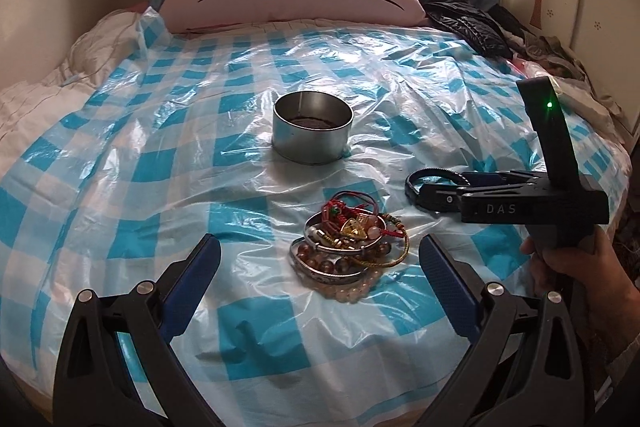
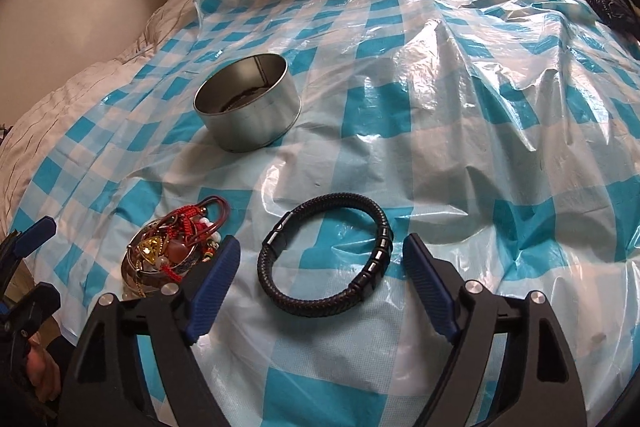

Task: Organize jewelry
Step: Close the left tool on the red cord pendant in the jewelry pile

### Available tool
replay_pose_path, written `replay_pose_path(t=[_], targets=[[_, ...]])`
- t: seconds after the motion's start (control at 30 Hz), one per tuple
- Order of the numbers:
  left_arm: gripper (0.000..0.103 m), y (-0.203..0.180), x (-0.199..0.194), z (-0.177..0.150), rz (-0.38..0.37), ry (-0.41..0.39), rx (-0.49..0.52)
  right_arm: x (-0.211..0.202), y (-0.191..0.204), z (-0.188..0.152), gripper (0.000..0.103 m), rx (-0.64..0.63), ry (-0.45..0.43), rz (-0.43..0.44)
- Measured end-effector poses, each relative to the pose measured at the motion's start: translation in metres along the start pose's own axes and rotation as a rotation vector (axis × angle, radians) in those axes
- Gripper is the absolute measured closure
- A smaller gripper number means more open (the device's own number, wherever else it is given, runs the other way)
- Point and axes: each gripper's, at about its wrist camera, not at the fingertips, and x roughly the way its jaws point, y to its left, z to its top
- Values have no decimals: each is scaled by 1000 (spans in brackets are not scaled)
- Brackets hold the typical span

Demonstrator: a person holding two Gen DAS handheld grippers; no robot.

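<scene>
Nearest the lens in the right wrist view, the right gripper [image 2: 320, 259] stands spread, its blue pads on either side of the black braided bracelet [image 2: 326, 257] without touching it; nothing is pinched. The left gripper [image 1: 320, 259] is likewise spread and empty, its fingers flanking the jewelry pile [image 1: 347, 241] from the near side.

Left to right across the checked plastic sheet [image 2: 460, 107]: the jewelry pile, a tangle of red cord, bangles and beads, lies near-left; the round metal tin [image 2: 248, 101] stands upright farther back, open-topped, with something dark on its floor that cannot be identified; the black braided bracelet lies flat near-centre, well apart from the tin and just beside the pile.

The bracelet forms a slightly oval loop, its long axis running from near-left to far-right. Its metal-segmented clasp section sits on the right arc, facing the right pad.

Judged step: taking up the bracelet for transfer to the tin. Recommended practice: lower one pad inside the loop and one outside, close on the rigid clasp section rather than the pliant braid, and lift clear before travelling, since the slick sheet may drag.
</scene>
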Motion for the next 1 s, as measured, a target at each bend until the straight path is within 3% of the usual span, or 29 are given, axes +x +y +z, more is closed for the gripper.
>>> replay_pose_path(t=[0.2,0.4,0.43,0.5,0.57,0.67,0.77,0.9,1.0], targets=[[7,-9,42,18,6,54,15,6,-8,-1,22,29,8,33],[10,6,80,29,2,129,-94,10,-13,-2,22,52,12,60],[20,8,85,30,-6,142,-110,11,-14,-2,22,55,14,64],[65,8,98,29,-39,192,-103,12,-14,-2,22,57,14,67],[85,0,106,28,-21,218,-24,12,-14,-2,22,57,14,70],[93,-2,99,30,-22,198,10,12,-15,-2,22,62,10,77],[101,17,86,41,-26,161,-64,12,-16,-3,22,69,7,87],[103,57,71,50,-44,120,-216,12,-17,-2,22,68,9,87],[103,77,69,48,-47,132,-257,12,-17,-2,22,69,10,87]])
